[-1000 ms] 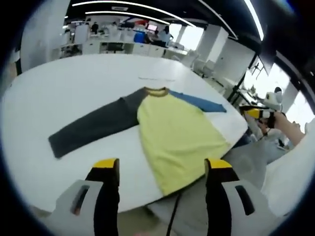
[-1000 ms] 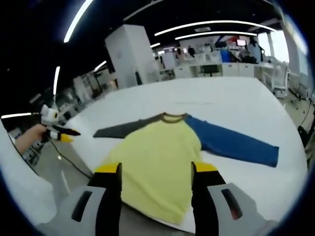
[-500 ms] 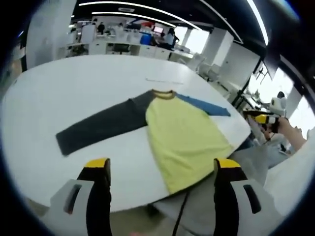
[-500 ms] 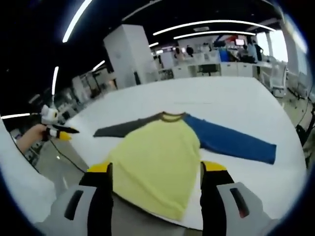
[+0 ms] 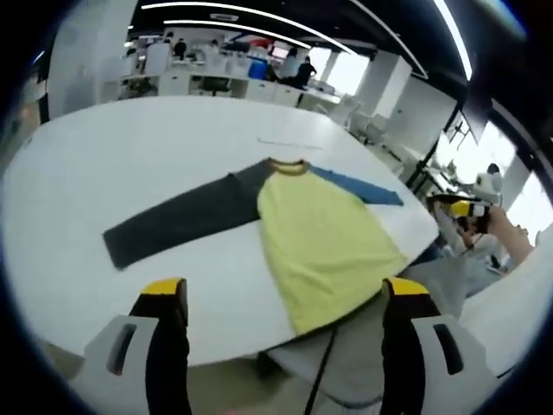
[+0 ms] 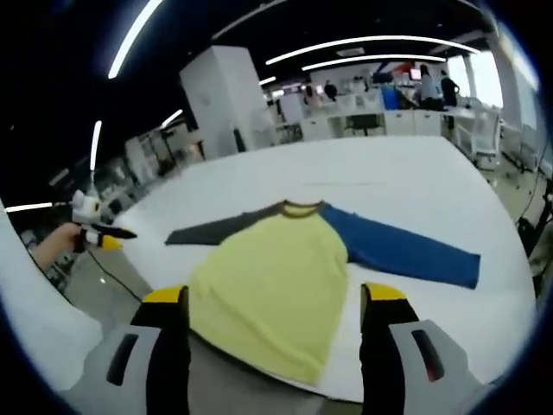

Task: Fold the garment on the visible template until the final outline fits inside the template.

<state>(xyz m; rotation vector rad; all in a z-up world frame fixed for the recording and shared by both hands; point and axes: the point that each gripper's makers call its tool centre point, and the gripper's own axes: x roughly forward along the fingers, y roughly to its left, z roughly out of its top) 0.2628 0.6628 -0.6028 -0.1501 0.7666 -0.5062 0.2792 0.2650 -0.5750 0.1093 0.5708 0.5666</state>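
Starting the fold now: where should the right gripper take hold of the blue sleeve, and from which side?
Probably at the cuff end of the blue sleeve. It lies flat and straight out from the yellow body on the white table, so the cuff is the free end farthest from the shoulder. Bring the open right gripper in from the table's near edge and pinch the cuff's near corner, then carry it across the body.

Over the last second both grippers have spread their jaws wider: the left gripper [image 5: 276, 298] and the right gripper [image 6: 275, 298] show their yellow tips further apart. Each now sits lower in its frame than before.
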